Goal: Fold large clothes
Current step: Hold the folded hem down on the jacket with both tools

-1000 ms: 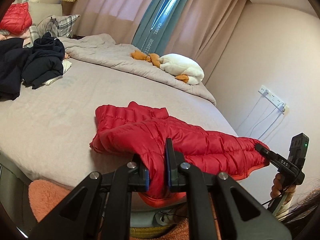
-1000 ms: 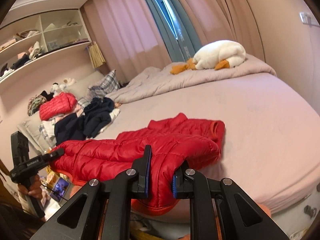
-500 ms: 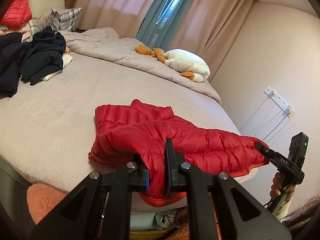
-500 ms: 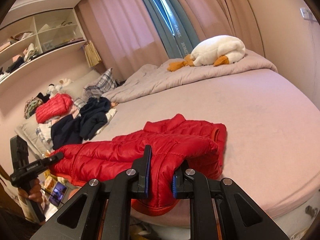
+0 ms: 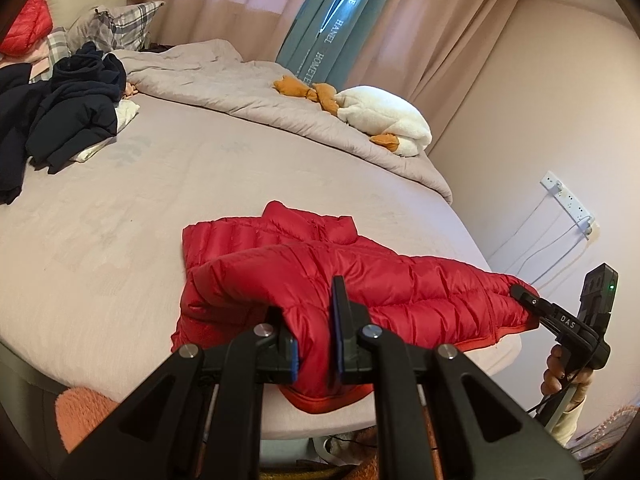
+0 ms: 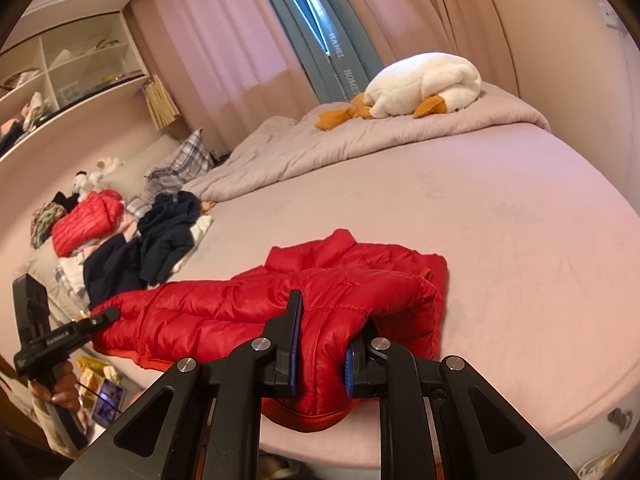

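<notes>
A red puffer jacket (image 5: pixel 360 280) lies at the near edge of the bed, its far part flat on the sheet and its near hem lifted. My left gripper (image 5: pixel 314 344) is shut on one hem corner. My right gripper (image 6: pixel 320 354) is shut on the other hem corner (image 6: pixel 324 344). The jacket (image 6: pixel 248 312) stretches between them. The right gripper also shows in the left wrist view (image 5: pixel 524 294), and the left gripper in the right wrist view (image 6: pixel 108 314).
The bed sheet (image 5: pixel 160 200) is pale pink-grey. A dark clothes pile (image 5: pixel 68 116) and another red jacket (image 6: pixel 86 222) lie near the pillows. A crumpled duvet (image 5: pixel 248 92) with a white goose plush (image 5: pixel 384 120) runs along the far side. A wall with sockets (image 5: pixel 568 200) stands right.
Both grippers have carried the held hem forward over the bed, so the jacket's lifted part lies further over its flat part. Both grips stay closed.
</notes>
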{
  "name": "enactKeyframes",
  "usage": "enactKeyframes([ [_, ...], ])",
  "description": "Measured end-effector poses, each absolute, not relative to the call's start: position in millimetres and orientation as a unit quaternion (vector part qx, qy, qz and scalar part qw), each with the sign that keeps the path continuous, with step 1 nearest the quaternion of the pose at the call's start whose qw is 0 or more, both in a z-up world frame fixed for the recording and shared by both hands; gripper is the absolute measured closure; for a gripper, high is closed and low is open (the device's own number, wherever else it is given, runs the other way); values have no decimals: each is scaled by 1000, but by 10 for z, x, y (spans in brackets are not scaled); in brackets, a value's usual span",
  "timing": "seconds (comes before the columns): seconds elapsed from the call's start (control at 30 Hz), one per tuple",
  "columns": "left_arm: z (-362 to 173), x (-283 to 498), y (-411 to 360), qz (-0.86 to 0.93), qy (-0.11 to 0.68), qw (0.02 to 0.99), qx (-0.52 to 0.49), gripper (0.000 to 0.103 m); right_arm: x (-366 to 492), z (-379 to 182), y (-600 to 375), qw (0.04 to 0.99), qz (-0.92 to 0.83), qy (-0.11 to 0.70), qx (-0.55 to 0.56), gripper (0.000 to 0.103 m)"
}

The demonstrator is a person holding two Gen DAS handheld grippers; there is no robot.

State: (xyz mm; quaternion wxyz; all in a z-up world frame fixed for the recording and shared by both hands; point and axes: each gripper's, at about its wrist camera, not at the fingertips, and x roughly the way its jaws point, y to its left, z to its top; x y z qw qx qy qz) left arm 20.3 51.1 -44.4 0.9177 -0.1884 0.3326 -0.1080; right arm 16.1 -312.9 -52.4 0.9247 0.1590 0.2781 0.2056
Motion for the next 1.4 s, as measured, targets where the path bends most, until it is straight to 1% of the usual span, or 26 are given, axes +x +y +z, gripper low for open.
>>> enactKeyframes([
  [0.37,-498,632,528,-107,354,909,-191,91,464,-540,-3090,921,186,298,167,86],
  [0.8,-725,1077,525,-87,386,897,-196,90,821,-669,-3018,914,170,329,168,86],
  [1.4,-842,1268,573,-74,400,888,-215,90,1014,-703,-2906,911,157,346,163,86],
])
